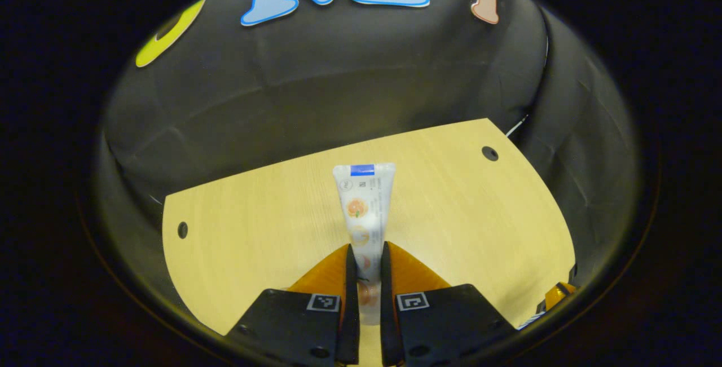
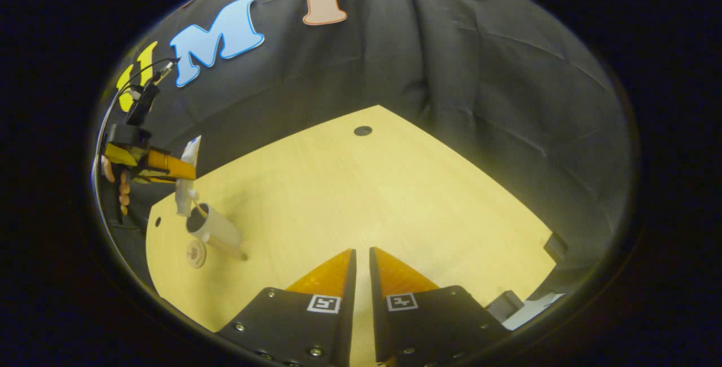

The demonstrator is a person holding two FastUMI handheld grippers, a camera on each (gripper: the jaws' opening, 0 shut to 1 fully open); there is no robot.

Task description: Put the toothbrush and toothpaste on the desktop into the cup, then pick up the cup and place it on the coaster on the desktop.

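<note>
Pale wooden surface (image 1: 451,209) fills the booth floor. Left gripper (image 1: 366,265) has its jaws clamped on the white printed toothpaste tube (image 1: 364,203), lifted above the white cylindrical cup (image 2: 214,226), beside a round coaster (image 2: 196,255). Right gripper (image 2: 359,268) hovers, jaws nearly together, holding nothing.

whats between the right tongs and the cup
In the right gripper view, only bare desktop lies between the right tongs and the cup. The left tongs hold the toothpaste above the cup.
</note>
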